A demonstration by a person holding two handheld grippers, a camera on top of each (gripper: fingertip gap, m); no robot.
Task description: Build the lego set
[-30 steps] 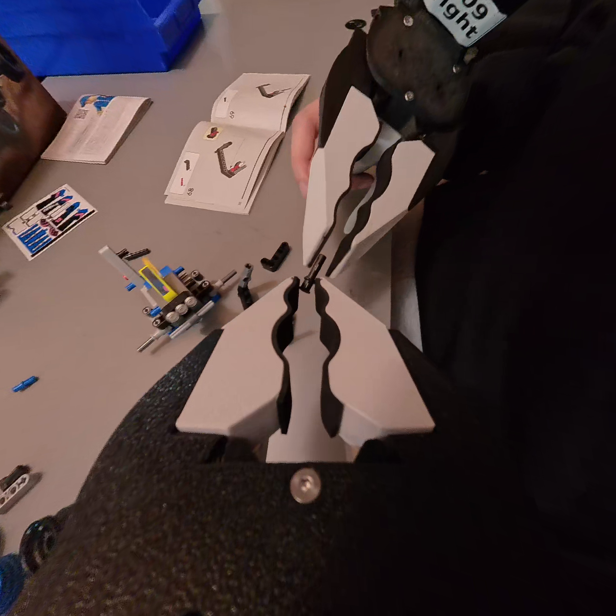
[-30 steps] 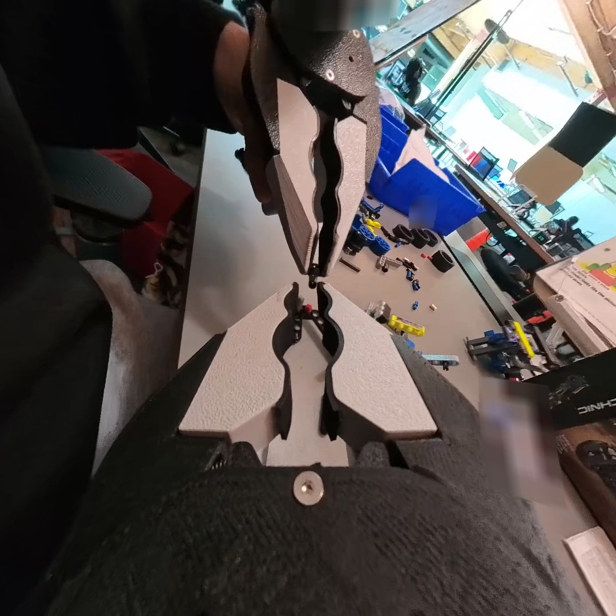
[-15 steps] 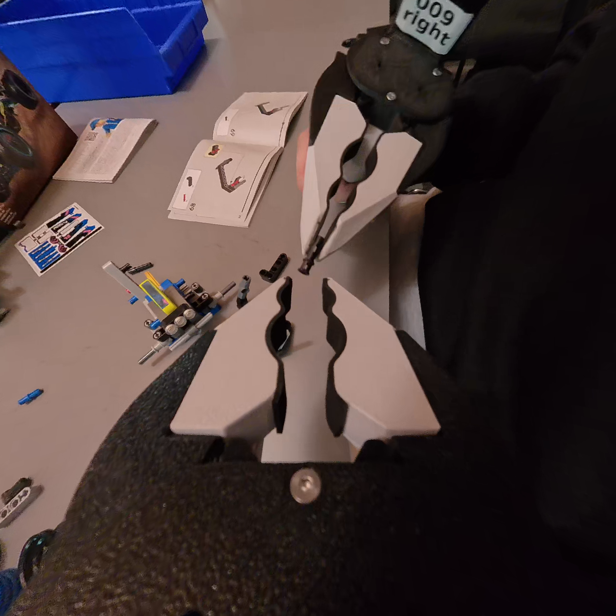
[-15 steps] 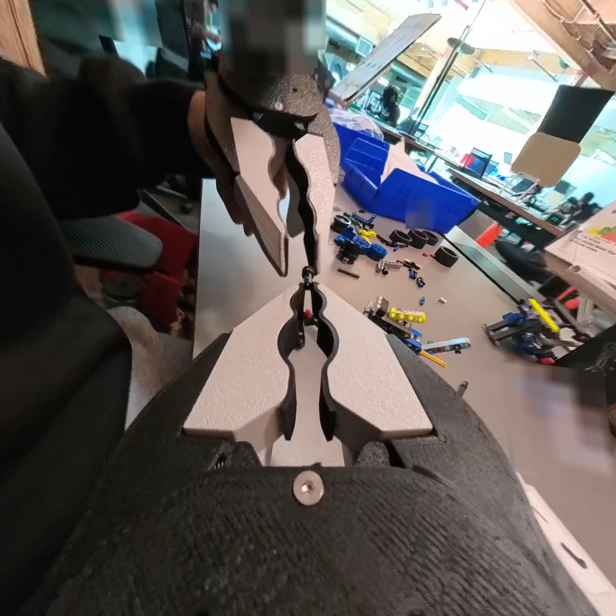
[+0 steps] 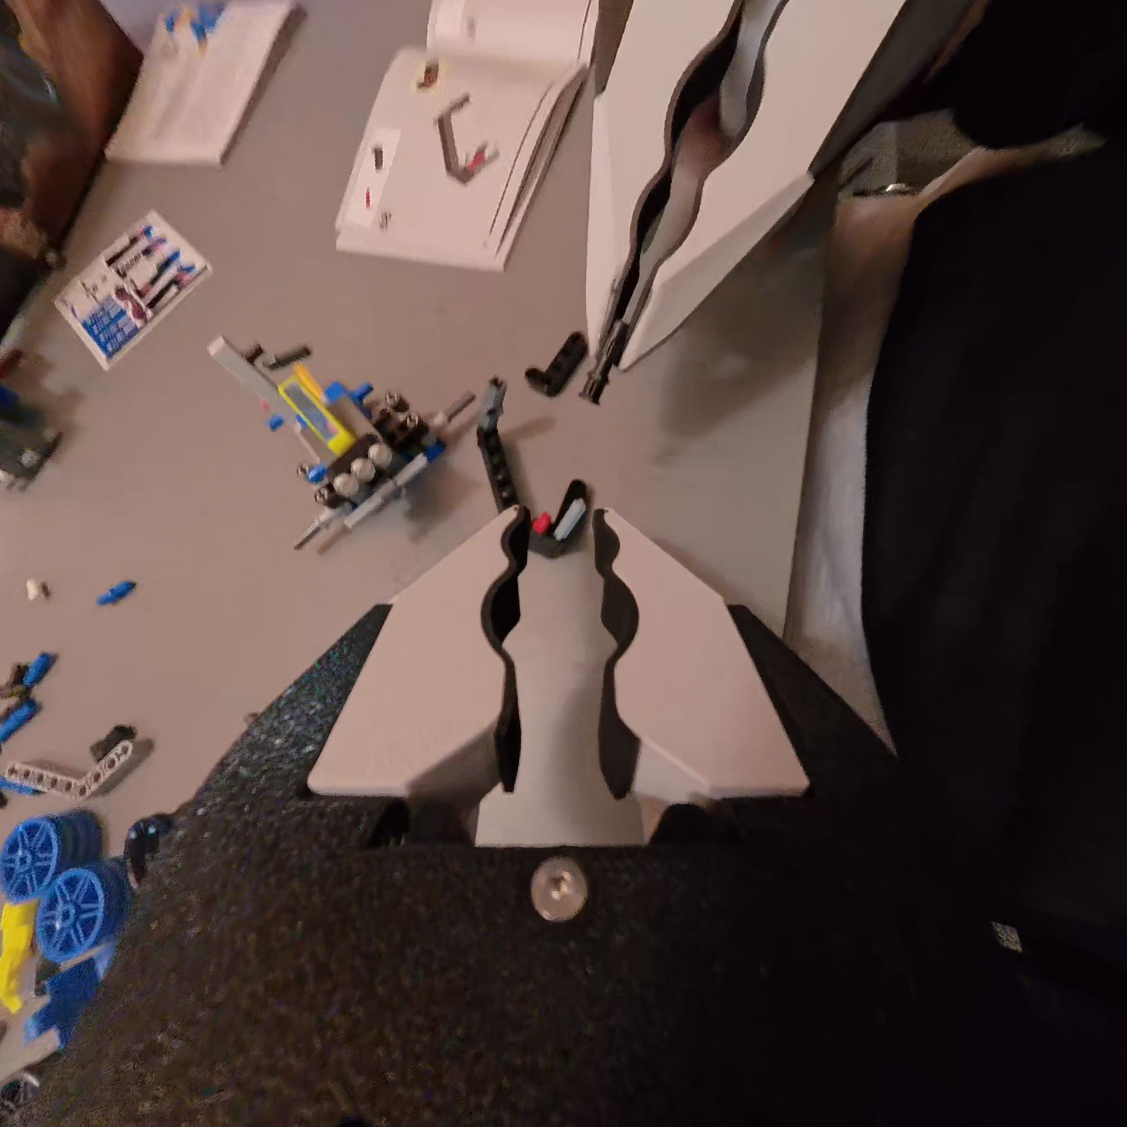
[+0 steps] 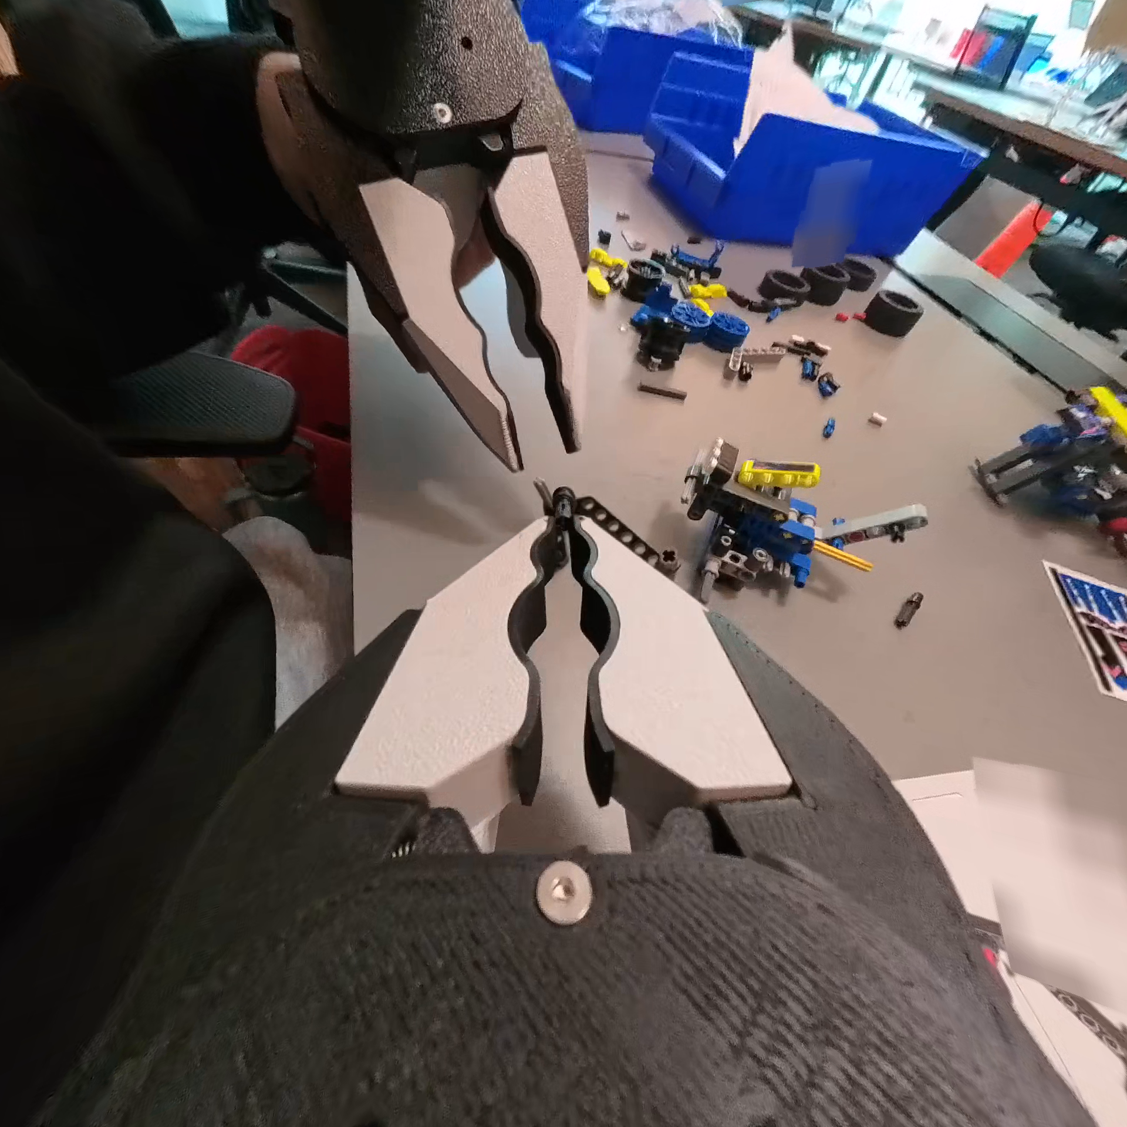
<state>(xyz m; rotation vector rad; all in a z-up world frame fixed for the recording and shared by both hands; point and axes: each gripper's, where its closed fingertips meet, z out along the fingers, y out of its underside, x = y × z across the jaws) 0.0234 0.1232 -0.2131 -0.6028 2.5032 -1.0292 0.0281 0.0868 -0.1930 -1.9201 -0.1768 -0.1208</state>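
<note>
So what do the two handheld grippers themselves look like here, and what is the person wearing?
Both grippers have textured black bodies, pale grey wedge-shaped fingers lined with wavy black pads, and a silver screw at the base. The person wears a black sleeve.

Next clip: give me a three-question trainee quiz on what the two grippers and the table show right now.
1. True or false: the right gripper is shut on a thin black pin.
2. The left gripper is: A) open, B) clamped on a blue wheel.
3. Fill in: the long black beam with holes lies on the grey ___.

Key: 1 true; 2 A; 3 table.
</note>
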